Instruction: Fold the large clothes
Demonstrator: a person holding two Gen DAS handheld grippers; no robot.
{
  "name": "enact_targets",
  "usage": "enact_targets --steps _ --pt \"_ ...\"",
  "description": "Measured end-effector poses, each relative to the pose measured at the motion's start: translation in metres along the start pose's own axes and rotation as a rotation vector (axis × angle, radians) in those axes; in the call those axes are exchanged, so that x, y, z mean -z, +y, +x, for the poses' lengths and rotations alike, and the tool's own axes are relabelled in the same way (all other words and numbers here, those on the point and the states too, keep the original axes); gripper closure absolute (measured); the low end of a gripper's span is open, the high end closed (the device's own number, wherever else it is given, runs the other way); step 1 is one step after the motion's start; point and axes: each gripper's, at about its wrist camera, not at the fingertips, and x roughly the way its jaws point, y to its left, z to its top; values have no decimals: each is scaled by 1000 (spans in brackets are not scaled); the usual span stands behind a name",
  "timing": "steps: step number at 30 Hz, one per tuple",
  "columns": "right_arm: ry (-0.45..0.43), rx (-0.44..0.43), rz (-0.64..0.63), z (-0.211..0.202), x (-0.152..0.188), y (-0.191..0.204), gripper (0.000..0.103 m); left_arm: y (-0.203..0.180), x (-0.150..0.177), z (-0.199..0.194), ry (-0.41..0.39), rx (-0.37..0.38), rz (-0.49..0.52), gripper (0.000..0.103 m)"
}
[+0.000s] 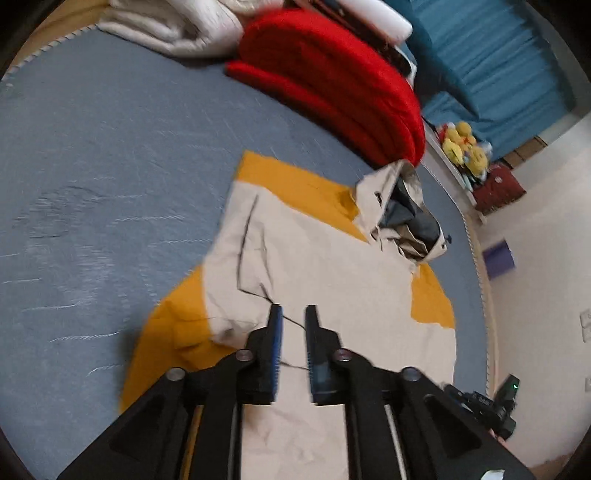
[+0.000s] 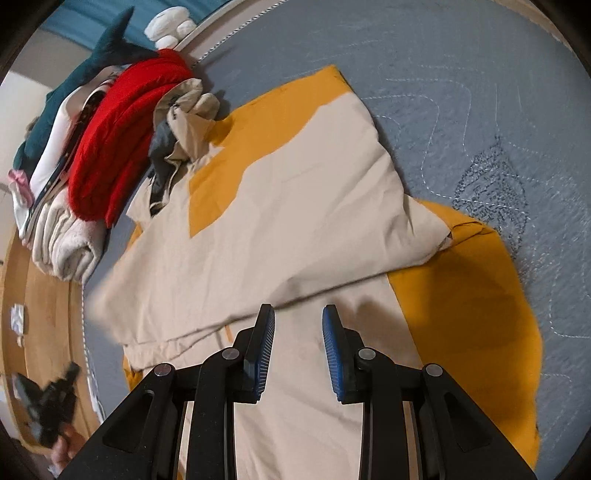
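A beige and orange hooded jacket (image 1: 325, 258) lies spread on the blue-grey bed (image 1: 110, 147). Its hood (image 1: 402, 210) with grey lining bunches up at the far end. My left gripper (image 1: 293, 314) hovers over the beige body, its fingers a narrow gap apart with only a thin black cord of the jacket showing behind them. In the right wrist view a sleeve lies folded across the jacket (image 2: 295, 206). My right gripper (image 2: 298, 314) is open just above the beige cloth, with nothing between its fingers. The left gripper (image 2: 48, 398) shows blurred at the lower left of that view, off the bed's side.
A folded red blanket (image 1: 332, 74) lies beside the hood, with white bedding (image 1: 166, 26) behind it. Yellow plush toys (image 1: 461, 144) sit on a ledge past the bed's edge. A rolled beige towel (image 2: 62, 240) lies near the wooden floor (image 2: 37, 295). Bare mattress (image 2: 480, 92) flanks the jacket.
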Motion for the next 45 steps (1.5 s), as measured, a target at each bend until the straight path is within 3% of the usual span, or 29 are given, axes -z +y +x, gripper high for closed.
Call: enact_targets --steps 3,8,9,10,12,14,19,23,26,27,28,31,33,35,36,40,42,45 --pt "14 -8 54 13 -6 -8 74 7 -3 22 41 16 -17 81" --pt "20 -20 123 26 -10 -23 75 32 4 58 116 66 -122 81" --pt "12 -18 122 27 -11 -24 82 36 4 61 122 85 -138 81" --pt "7 -25 119 27 -12 -24 98 40 2 63 121 100 -155 81" --pt "-18 -45 125 22 -14 -25 101 48 -1 67 119 112 -194 79" --pt "-35 -33 154 14 -15 -29 102 54 0 70 118 129 -237 67" --pt "-54 41 186 -2 -21 -41 102 48 5 86 161 135 -237 66" --pt "-13 86 183 2 -24 -49 99 43 8 90 153 96 -194 66" --pt "-83 186 158 -12 -20 -45 98 43 9 94 145 79 -182 68" --pt "-110 206 138 -18 -18 -39 97 42 10 93 139 73 -174 71" --pt "-137 231 101 -23 -14 -28 95 39 10 95 131 66 -166 81" --pt "-207 234 -22 -36 -6 1 91 29 7 89 104 72 -106 102" --pt "-264 201 -109 -43 -5 18 86 18 5 78 73 67 -66 102" --pt "-284 172 -183 -42 -9 29 72 7 5 61 31 59 -55 102" --pt "-271 147 -194 -39 -11 30 64 2 6 51 8 56 -53 102" --pt "-160 46 -133 -20 -20 16 61 -8 8 28 -53 -11 -17 102" --pt "-140 49 -91 -11 -23 7 61 2 8 30 -22 -53 -78 102" --pt "-84 134 -56 7 -26 -10 61 15 11 34 -14 -112 -150 102"
